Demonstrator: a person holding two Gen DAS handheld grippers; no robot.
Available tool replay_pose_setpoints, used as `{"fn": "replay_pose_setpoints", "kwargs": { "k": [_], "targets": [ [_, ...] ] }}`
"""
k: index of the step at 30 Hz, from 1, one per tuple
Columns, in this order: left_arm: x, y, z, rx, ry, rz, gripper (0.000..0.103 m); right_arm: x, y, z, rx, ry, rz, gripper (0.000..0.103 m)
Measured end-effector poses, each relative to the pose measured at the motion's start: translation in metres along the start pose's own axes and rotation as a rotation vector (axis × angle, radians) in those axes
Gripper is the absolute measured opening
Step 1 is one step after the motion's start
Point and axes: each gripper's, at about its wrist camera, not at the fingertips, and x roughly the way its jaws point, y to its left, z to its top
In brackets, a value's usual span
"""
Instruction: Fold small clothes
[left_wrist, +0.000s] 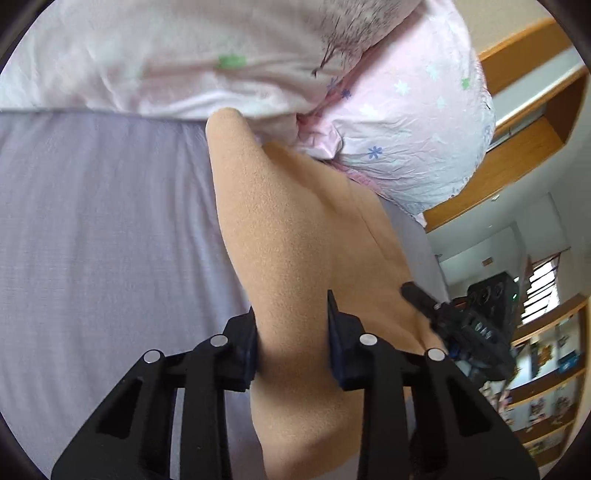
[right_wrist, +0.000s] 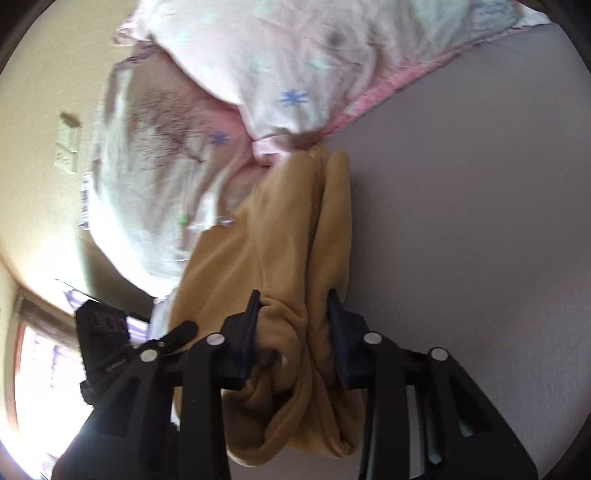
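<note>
L tool (left_wrist: 291, 332): jaws set either side of the tan fleece garment (left_wrist: 295, 229), cloth runs between them, looks pinched. R tool (right_wrist: 293, 325): same, bunched wad of the fleece (right_wrist: 280, 229) filling the gap, gripped.

Garment hangs/stretches over the lilac bed sheet (left_wrist: 92, 221); far end touches the pink star-print pillow (left_wrist: 406, 122).

Risks, my read:
- R grip on bulky wad, so layers may slip and the fold go uneven.
- Far end snags the pillow, drags it.

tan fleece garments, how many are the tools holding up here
1. A single tan fleece garment hangs over the lavender bed sheet, gripped by the left tool at one end and the right tool at the other. Others may be hidden.
</note>
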Motion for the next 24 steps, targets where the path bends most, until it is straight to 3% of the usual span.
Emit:
{"fn": "replay_pose_setpoints", "kwargs": {
  "k": [4, 6, 9, 12, 16, 17, 19, 24],
  "targets": [
    [-0.048, 0.026, -0.010, -0.002, -0.048, 0.061, 0.034, 0.026, 0.036, -0.021, -0.104, 0.103, 0.042, 0.033],
    [-0.061, 0.044, -0.014, -0.016, -0.049, 0.107, 0.036, 0.041, 0.049, -0.031, -0.153, 0.156, -0.009, 0.045],
    [-0.093, 0.048, -0.030, 0.008, -0.124, 0.156, 0.035, 0.010, 0.072, -0.042, -0.220, 0.023, -0.039, 0.047],
    [-0.116, 0.026, -0.052, 0.094, -0.171, 0.120, 0.036, -0.028, 0.099, -0.065, -0.322, -0.071, -0.054, 0.045],
    [-0.111, -0.011, -0.081, 0.233, -0.153, 0.102, 0.043, -0.028, 0.123, -0.100, -0.456, -0.032, -0.139, 0.043],
    [-0.103, -0.019, -0.086, 0.260, -0.135, 0.100, 0.043, -0.019, 0.125, -0.107, -0.482, -0.016, -0.168, 0.041],
    [-0.088, -0.024, -0.088, 0.274, -0.104, 0.117, 0.043, -0.007, 0.121, -0.113, -0.498, 0.003, -0.235, 0.007],
    [-0.071, -0.019, -0.094, 0.258, -0.071, 0.128, 0.043, -0.018, 0.085, -0.122, -0.357, -0.006, -0.230, 0.005]
  ]
}}
